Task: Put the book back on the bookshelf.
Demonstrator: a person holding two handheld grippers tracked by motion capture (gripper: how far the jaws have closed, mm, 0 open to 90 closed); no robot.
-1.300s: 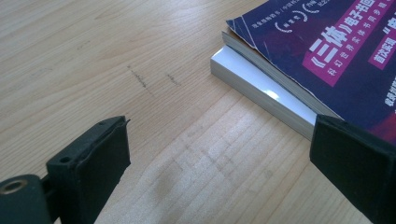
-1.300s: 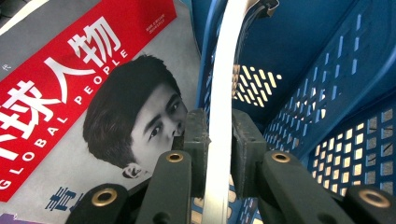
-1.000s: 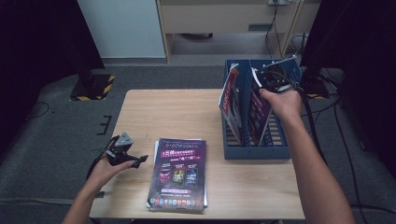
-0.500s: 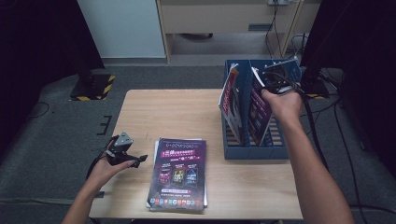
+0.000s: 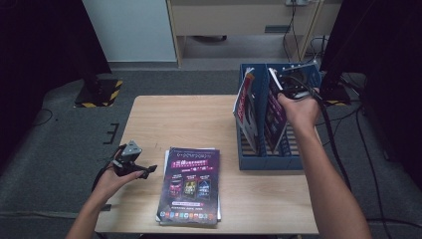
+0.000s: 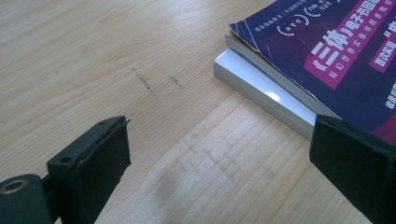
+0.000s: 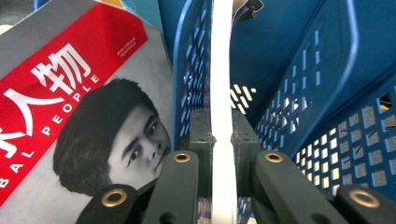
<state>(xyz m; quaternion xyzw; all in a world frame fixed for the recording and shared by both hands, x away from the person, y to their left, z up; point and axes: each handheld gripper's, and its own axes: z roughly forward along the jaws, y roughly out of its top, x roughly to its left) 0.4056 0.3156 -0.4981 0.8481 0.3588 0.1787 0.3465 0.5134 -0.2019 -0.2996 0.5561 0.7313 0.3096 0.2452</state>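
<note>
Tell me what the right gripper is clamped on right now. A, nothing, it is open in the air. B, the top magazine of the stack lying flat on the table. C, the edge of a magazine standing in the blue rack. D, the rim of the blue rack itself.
C: in the right gripper view the right gripper pinches the white edge of a magazine standing inside the blue rack, beside the red-and-grey magazine.
</note>
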